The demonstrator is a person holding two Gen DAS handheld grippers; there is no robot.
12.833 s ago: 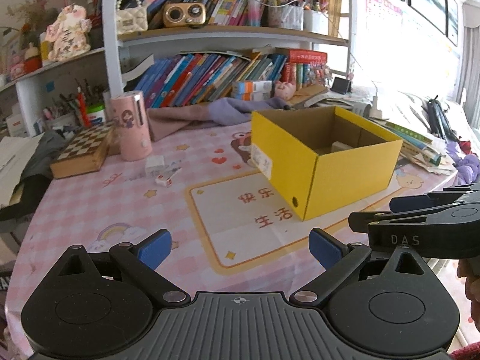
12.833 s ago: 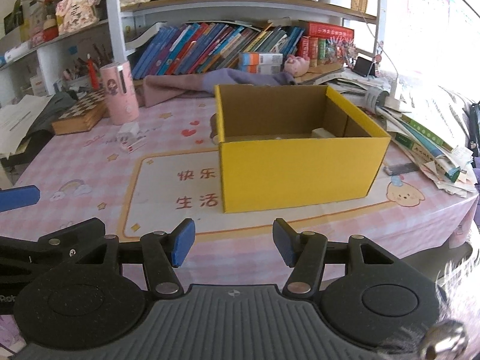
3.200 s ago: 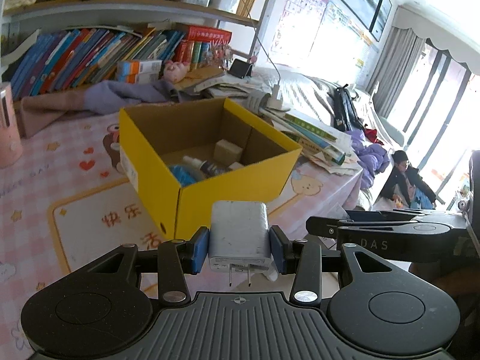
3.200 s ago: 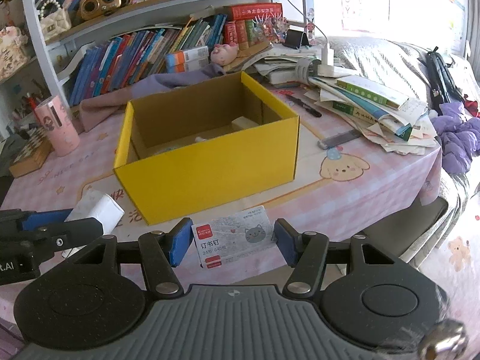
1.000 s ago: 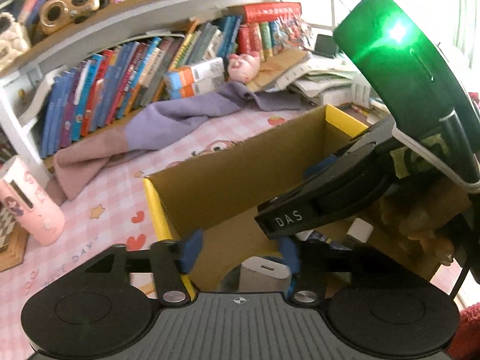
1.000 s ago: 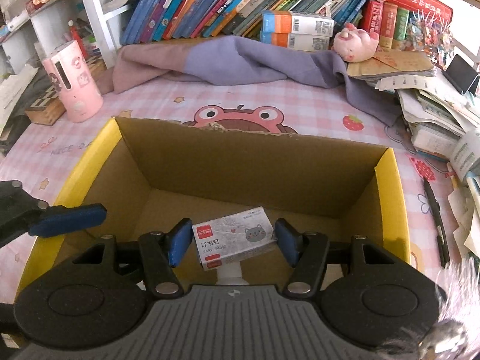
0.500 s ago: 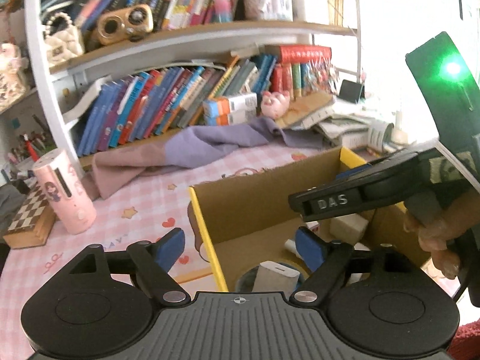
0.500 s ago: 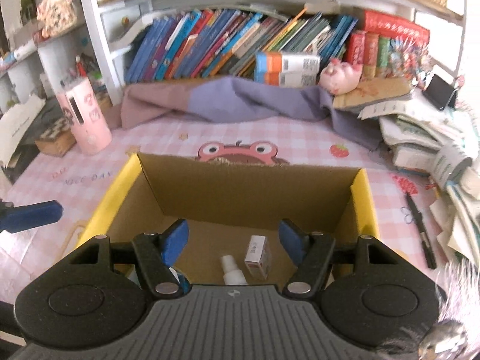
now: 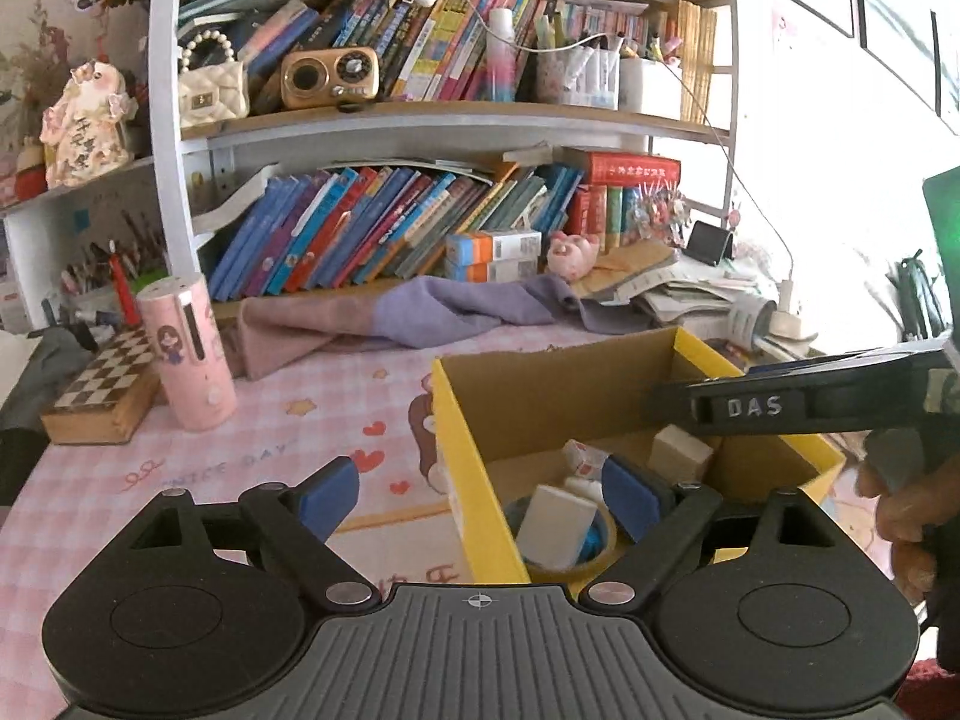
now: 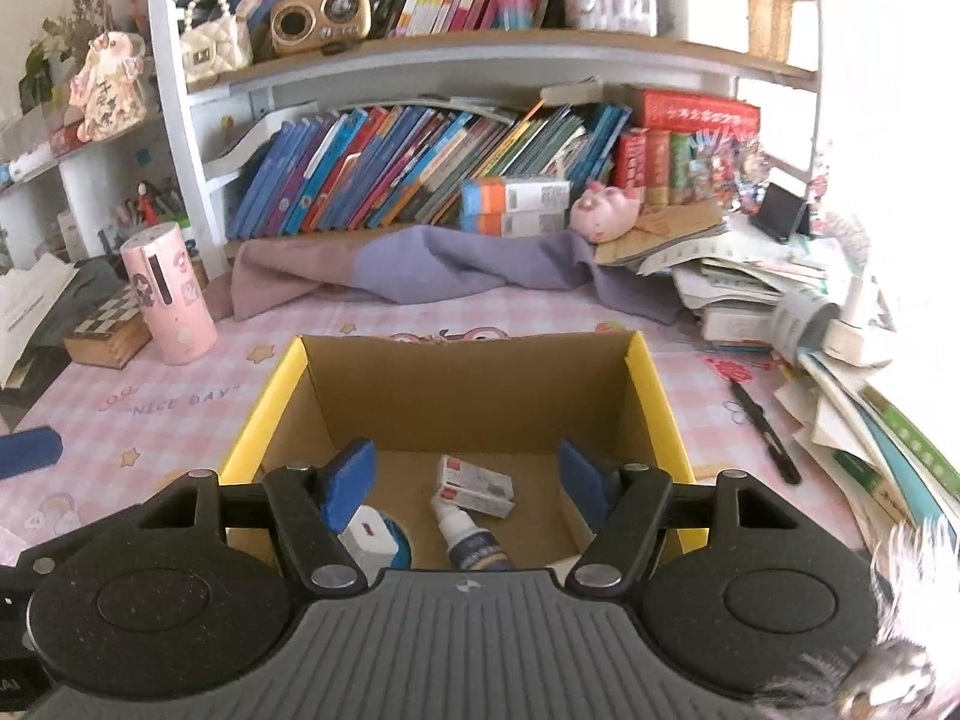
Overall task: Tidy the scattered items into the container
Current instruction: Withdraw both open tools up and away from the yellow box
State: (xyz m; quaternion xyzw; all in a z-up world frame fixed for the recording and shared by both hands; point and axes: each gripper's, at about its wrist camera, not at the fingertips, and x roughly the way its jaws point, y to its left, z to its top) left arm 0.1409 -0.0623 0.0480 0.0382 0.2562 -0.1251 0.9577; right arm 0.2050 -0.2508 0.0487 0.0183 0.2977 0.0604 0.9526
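The yellow cardboard box [image 9: 462, 462] stands open on the pink tablecloth; it also shows in the right wrist view [image 10: 654, 384]. Inside lie a white charger [image 9: 555, 525] on a tape roll [image 9: 594, 546], a staples box [image 10: 477, 486], a small spray bottle [image 10: 474, 540] and a beige block [image 9: 681, 453]. My left gripper [image 9: 480, 495] is open and empty above the box's left wall. My right gripper [image 10: 471, 480] is open and empty above the box's near side.
A pink cylinder [image 9: 186, 354] and a chessboard box [image 9: 102, 396] stand at the left. A purple cloth [image 9: 408, 315] lies under the bookshelf. Stacked papers and books [image 10: 840, 372] and a black pen [image 10: 765, 432] lie right of the box.
Both grippers have let go of their items, the charger and the staples box, which now lie in the box. Both grippers have pulled back and up, jaws open.
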